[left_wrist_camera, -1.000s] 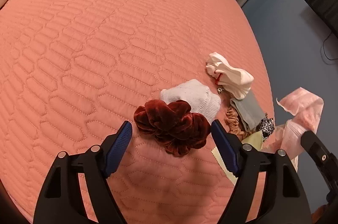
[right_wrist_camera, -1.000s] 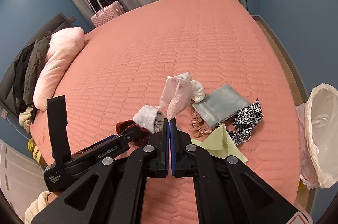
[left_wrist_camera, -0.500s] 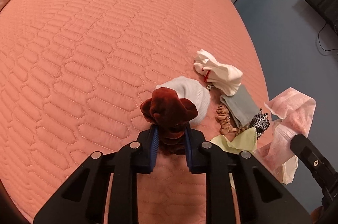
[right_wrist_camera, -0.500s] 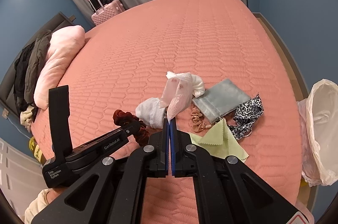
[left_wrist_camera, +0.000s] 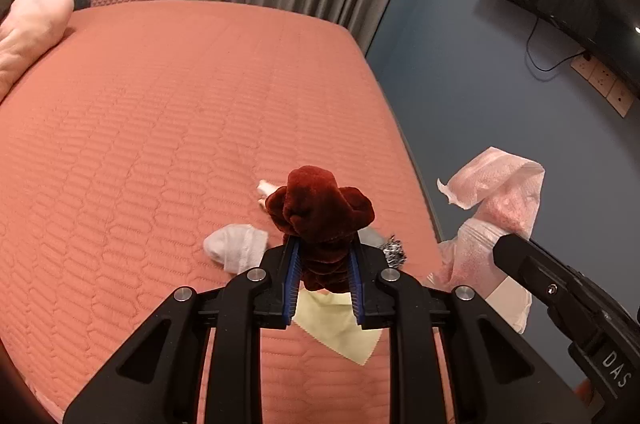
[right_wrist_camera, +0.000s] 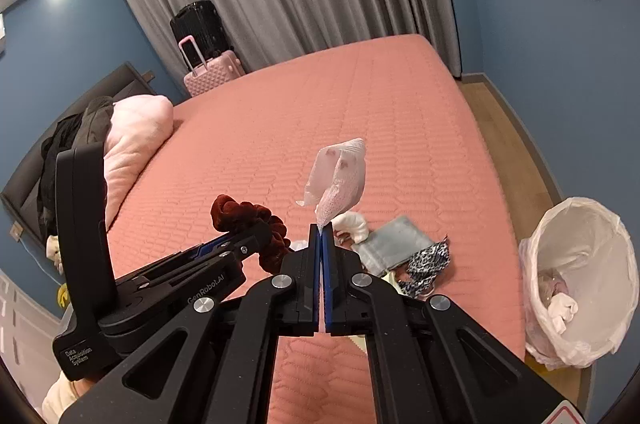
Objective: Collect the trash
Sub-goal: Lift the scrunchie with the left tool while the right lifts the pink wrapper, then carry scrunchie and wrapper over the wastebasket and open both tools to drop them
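My left gripper (left_wrist_camera: 322, 256) is shut on a dark red velvet scrunchie (left_wrist_camera: 320, 212) and holds it above the salmon bed (left_wrist_camera: 160, 127); the scrunchie also shows in the right wrist view (right_wrist_camera: 248, 216). My right gripper (right_wrist_camera: 321, 236) is shut on a pink-white tissue wrapper (right_wrist_camera: 340, 179), held in the air; the wrapper also shows in the left wrist view (left_wrist_camera: 500, 191). A bin lined with a white bag (right_wrist_camera: 580, 264) stands on the floor to the right of the bed.
On the bed near its right edge lie a white sock (left_wrist_camera: 236, 244), a yellow cloth (left_wrist_camera: 336, 324), a grey pouch (right_wrist_camera: 392, 244), a leopard-print scrunchie (right_wrist_camera: 428, 264) and a white bundle (right_wrist_camera: 352, 224). A pink pillow (right_wrist_camera: 136, 139) and suitcases (right_wrist_camera: 208, 63) are at the far side.
My left gripper closed on the red scrunchie and lifted it off the bed. Both grippers rose and tilted up, so the views now show the room and curtains.
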`<state>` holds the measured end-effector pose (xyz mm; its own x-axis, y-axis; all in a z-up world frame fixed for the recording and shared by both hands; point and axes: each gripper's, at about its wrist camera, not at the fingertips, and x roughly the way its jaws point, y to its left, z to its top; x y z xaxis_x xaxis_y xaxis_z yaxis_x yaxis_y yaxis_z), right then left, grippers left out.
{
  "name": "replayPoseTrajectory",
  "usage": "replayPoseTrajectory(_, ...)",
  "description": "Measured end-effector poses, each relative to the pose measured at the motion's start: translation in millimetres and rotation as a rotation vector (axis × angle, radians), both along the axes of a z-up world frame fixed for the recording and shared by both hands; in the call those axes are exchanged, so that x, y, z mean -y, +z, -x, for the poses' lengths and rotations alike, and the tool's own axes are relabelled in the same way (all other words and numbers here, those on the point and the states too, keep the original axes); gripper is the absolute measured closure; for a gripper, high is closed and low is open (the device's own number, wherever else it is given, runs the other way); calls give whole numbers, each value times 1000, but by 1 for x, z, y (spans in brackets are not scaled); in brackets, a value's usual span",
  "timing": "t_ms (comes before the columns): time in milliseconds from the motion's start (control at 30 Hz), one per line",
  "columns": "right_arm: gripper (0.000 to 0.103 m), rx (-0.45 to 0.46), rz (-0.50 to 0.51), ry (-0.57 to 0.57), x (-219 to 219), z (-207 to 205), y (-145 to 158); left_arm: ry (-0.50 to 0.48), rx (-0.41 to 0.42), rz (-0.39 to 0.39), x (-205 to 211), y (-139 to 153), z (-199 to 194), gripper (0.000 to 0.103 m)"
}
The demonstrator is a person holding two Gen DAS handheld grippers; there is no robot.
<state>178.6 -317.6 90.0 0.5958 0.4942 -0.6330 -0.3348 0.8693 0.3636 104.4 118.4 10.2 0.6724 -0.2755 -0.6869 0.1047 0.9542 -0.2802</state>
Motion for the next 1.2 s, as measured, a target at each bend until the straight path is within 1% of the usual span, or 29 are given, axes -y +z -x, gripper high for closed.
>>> replayPoseTrajectory(300,102,121,-16,-96,64,11,57,-134,133,-37,59,49,6,83)
replayPoseTrajectory(400,102,150,-15,-131,87,14,70,-171,167,-40,70,55,8,83)
replayPoseTrajectory(533,102,179,-10,-175,116,18,82,-227,193,-47,91,66,12,83)
replayPoseTrajectory(700,102,193,-8,-237,150,21,87,-296,189,-37,123,74,15,82)
replayPoseTrajectory(867,102,193,1,-294,181,21,85,-359,208,-56,155,79,22,82)
replayPoseTrajectory(1067,102,185,14,-355,216,16,80,-432,200,-51,186,78,24,80)
replayPoseTrajectory(1200,102,170,22,-389,232,9,73,-474,193,-64,210,74,21,79)
